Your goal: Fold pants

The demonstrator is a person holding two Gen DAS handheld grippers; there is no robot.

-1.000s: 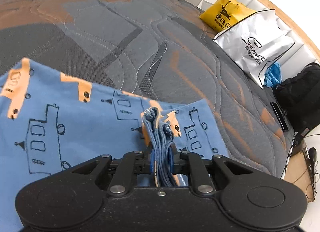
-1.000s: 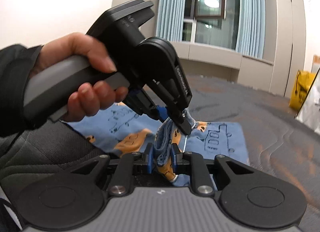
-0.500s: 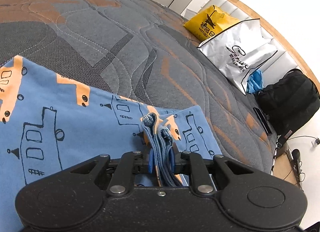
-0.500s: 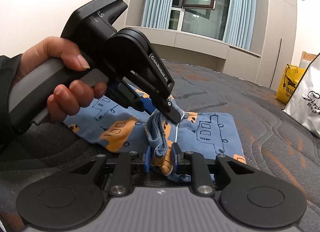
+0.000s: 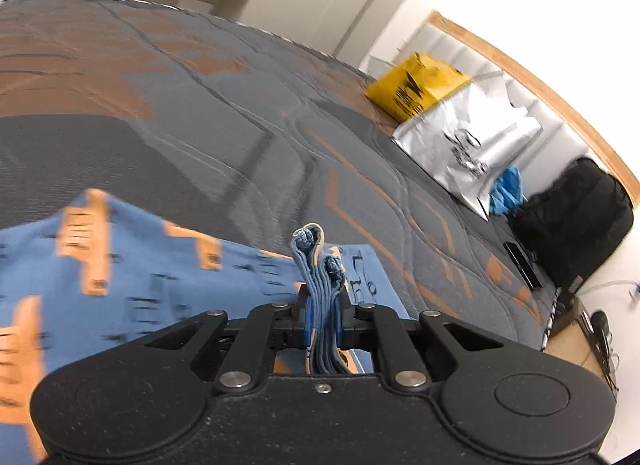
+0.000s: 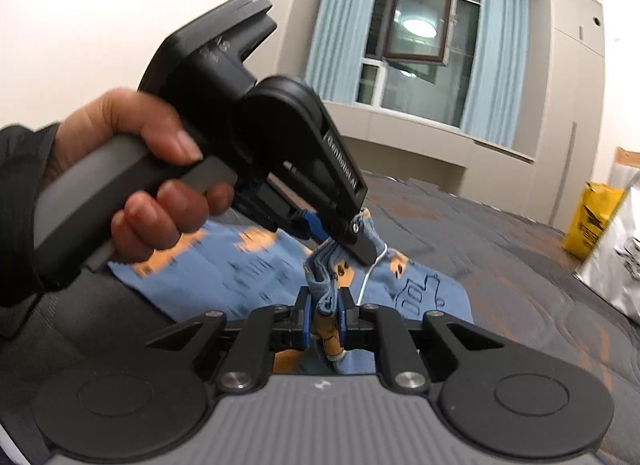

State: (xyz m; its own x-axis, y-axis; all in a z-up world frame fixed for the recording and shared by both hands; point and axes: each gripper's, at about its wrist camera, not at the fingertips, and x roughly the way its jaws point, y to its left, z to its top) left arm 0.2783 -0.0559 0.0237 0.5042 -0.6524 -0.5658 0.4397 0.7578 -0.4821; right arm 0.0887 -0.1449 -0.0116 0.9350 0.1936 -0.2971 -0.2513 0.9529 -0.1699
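Blue boat-print cotton pants [image 5: 132,285] lying partly folded on bed | I'm lifting bunched edge, left gripper [image 5: 322,305] and right gripper [image 6: 323,311] jaws closing tighter on it | fold-over remaining

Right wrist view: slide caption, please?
Both tools pinch bunched blue pants above the bed, jaws closing.

Left gripper [image 6: 362,243] matte black with grey handle, white lettering along its side (blurred), blue finger pads, right gripper [image 6: 323,315] grey ribbed top, silver screws, black sleeve [image 6: 18,169] at left edge

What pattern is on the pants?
Blue pants with orange patches and black line drawings; clearest in right wrist view.
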